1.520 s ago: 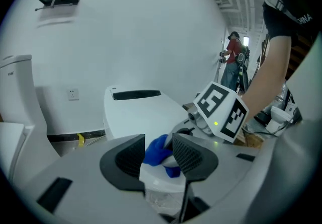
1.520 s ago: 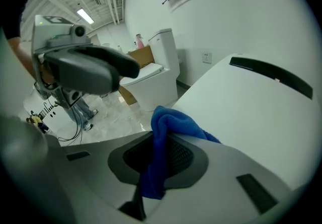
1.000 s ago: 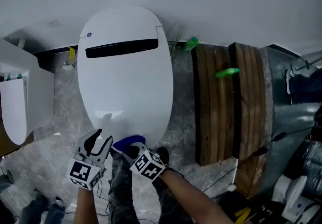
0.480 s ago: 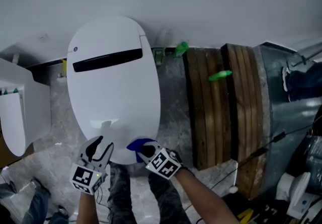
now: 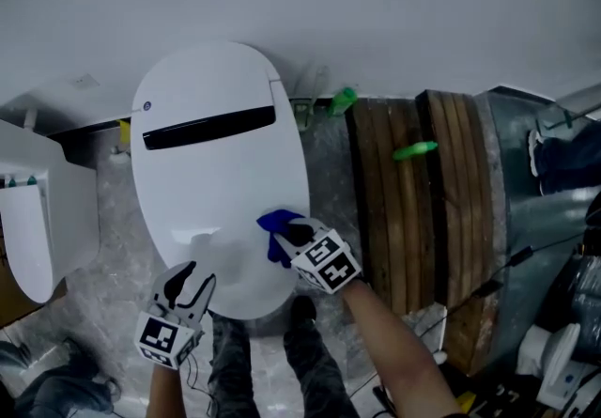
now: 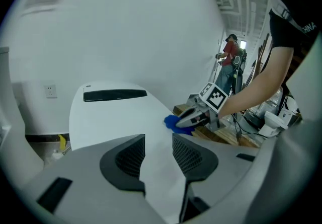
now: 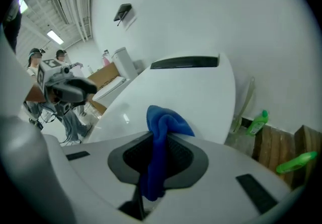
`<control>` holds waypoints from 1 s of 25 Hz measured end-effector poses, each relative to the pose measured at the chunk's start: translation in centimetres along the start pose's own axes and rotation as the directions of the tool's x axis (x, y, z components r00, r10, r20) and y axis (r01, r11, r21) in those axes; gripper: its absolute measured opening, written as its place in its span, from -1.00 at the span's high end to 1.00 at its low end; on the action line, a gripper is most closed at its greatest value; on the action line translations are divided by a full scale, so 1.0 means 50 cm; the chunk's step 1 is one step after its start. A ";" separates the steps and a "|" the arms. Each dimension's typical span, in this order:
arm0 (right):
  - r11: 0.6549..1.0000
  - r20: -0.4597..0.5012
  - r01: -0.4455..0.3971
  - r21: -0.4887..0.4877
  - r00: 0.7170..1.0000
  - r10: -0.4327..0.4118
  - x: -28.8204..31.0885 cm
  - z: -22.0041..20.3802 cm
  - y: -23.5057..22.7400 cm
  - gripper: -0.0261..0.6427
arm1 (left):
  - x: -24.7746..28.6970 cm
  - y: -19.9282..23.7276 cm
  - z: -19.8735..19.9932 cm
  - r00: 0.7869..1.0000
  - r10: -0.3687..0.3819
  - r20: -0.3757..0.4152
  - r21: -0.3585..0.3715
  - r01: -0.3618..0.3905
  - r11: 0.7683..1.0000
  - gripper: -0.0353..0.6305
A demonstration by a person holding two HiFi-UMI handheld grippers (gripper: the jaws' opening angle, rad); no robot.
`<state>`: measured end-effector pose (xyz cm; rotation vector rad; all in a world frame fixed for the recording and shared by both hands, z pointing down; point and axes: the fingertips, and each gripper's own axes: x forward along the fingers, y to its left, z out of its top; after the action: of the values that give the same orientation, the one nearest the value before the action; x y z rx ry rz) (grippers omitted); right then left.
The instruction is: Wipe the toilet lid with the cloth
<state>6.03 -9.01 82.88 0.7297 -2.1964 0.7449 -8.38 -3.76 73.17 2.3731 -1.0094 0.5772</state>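
The white toilet lid is down, with a black strip across its far end. My right gripper is shut on a bunched blue cloth that rests on the lid's right side. In the right gripper view the cloth hangs pinched between the jaws over the lid. My left gripper hovers at the lid's near edge, open, with nothing between its jaws. The left gripper view shows its jaws apart over the lid, with the cloth and my right gripper ahead to the right.
A stack of wooden planks lies right of the toilet, with a green spray bottle on it and a green bottle by the wall. A white fixture stands at the left. Cables and gear crowd the lower right.
My right gripper has carried the cloth from the lid's near edge to the right and farther up onto the lid. The left gripper has stayed near the front edge.
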 end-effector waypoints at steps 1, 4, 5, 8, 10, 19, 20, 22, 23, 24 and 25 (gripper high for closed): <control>1.000 0.018 0.021 0.007 1.000 -0.022 0.006 0.022 -0.025 0.77 | -0.002 0.008 -0.001 1.000 -0.003 0.000 0.002 0.003 1.000 0.43; 0.997 0.042 0.067 0.023 0.997 -0.068 0.020 0.083 -0.086 0.77 | -0.010 0.031 -0.005 1.000 -0.010 0.004 0.005 0.010 1.000 0.43; 0.996 0.044 0.082 0.029 0.996 -0.083 0.023 0.103 -0.104 0.77 | -0.014 0.038 -0.006 1.000 -0.010 0.002 0.003 0.010 1.000 0.43; 0.991 0.056 0.121 0.063 0.991 -0.124 0.035 0.161 -0.155 0.77 | -0.023 0.061 -0.010 1.000 -0.009 -0.003 0.002 0.009 1.000 0.43; 0.988 0.068 0.133 0.084 0.988 -0.139 0.046 0.195 -0.176 0.77 | -0.030 0.072 -0.015 1.000 -0.009 -0.006 -0.001 0.009 1.000 0.43; 0.991 0.063 0.130 0.029 0.989 -0.132 0.140 0.330 -0.146 0.77 | -0.053 0.107 -0.025 1.000 -0.007 0.020 -0.037 0.007 0.999 0.43; 0.992 0.063 0.124 0.021 0.990 -0.125 0.154 0.343 -0.132 0.77 | -0.058 0.111 -0.027 1.000 -0.003 0.024 -0.041 0.004 0.999 0.43; 0.994 0.064 0.108 0.006 0.992 -0.108 0.182 0.364 -0.101 0.77 | -0.066 0.118 -0.034 1.000 0.003 0.023 -0.045 -0.002 0.999 0.43; 0.995 0.065 0.098 -0.003 0.993 -0.097 0.195 0.373 -0.084 0.77 | -0.071 0.122 -0.039 1.000 0.007 0.021 -0.048 -0.006 0.999 0.43; 0.996 0.065 0.087 -0.013 0.994 -0.086 0.208 0.381 -0.066 0.77 | -0.076 0.125 -0.044 1.000 0.013 0.021 -0.051 -0.011 0.999 0.43; 0.997 0.066 0.076 -0.025 0.995 -0.074 0.220 0.387 -0.047 0.77 | -0.082 0.129 -0.051 1.000 0.019 0.020 -0.055 -0.018 0.998 0.43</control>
<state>-7.26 -26.85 80.33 0.8287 -2.2195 0.6607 -16.26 -3.94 74.69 2.3287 -1.0435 0.5261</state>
